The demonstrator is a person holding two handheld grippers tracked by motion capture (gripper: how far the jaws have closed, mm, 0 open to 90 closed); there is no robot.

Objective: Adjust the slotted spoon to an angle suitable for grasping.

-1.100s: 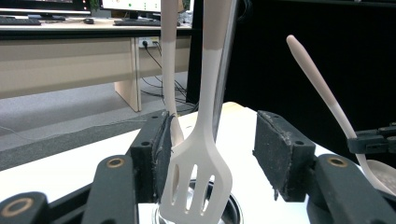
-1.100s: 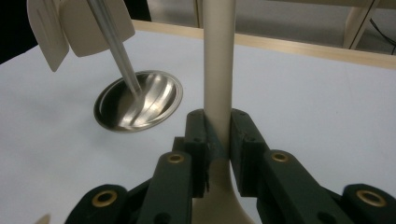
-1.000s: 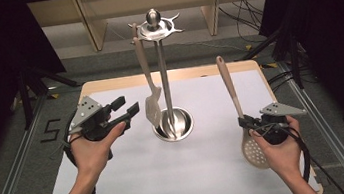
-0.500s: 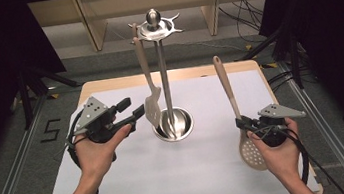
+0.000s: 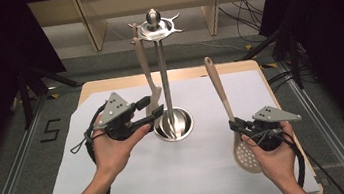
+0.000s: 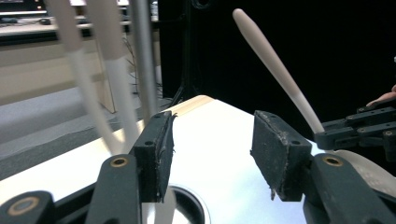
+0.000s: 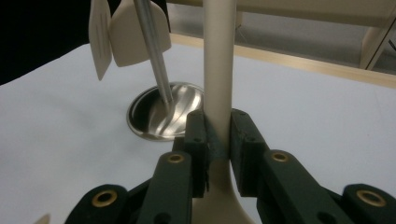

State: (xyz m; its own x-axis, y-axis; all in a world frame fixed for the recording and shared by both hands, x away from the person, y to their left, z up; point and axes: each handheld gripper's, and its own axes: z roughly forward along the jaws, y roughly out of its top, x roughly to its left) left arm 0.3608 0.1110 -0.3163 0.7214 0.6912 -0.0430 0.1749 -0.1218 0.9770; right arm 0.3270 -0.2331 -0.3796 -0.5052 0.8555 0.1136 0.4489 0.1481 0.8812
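Movement is seen since earlier — the left claw (image 5: 154,111), parted wide, has been brought to the hanging spatula (image 5: 149,87); the slotted spoon (image 5: 233,119) stays clamped in the right claw (image 5: 234,125) over the white-covered bench (image 5: 136,182).

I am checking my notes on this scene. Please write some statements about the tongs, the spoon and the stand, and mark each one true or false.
1. The right tongs are shut on the slotted spoon. True.
2. The left tongs hold a spatula. False: they are open and grip nothing.
3. A spatula hangs on the metal stand. True.
4. The slotted spoon hangs on the stand. False: the right tongs hold its handle, away from the stand.
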